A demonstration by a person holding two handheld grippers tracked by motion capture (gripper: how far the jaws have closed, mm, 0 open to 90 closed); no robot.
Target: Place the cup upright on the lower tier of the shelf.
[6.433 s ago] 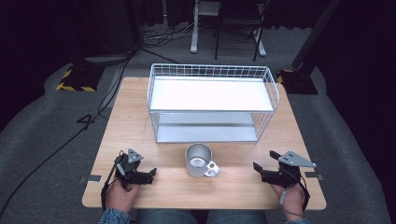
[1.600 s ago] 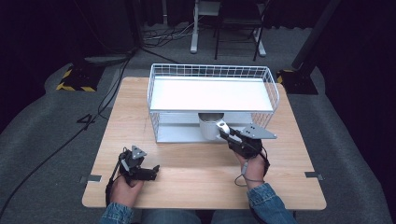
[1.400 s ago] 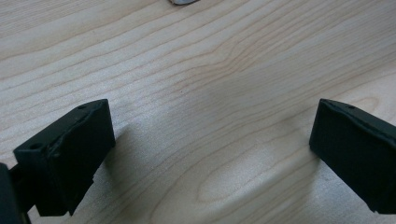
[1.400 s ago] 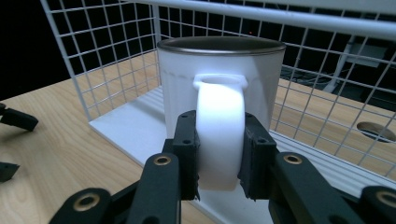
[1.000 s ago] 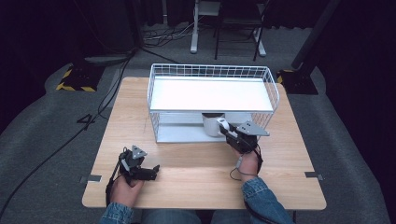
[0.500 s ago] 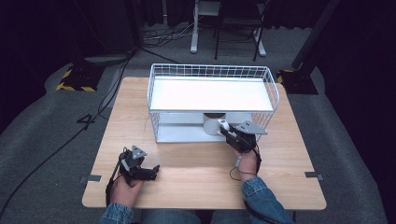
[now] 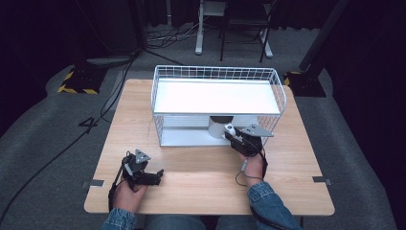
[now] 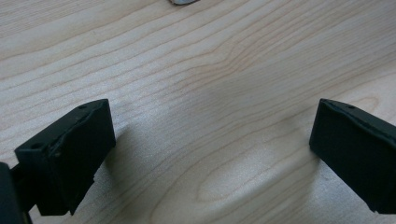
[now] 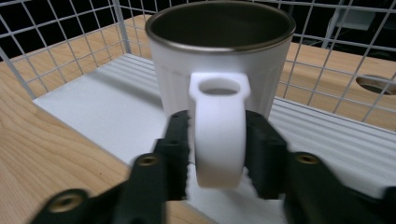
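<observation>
Mug went from counter into rack's lower shelf; your right tongs had just been easing apart around its handle, releasing it; left tongs gaped empty.

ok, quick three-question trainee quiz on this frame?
1. Where does the mug stand? A) on the top shelf of the wire rack B) on its lower shelf C) on the bare table
2. True or false: the left tool holds something.
3. Which part of the mug sits between the jaws of the right tool?
Key: 1 B. 2 False: it is open, with nothing between its jaws. 3 The handle; those jaws have just been opening.
</observation>
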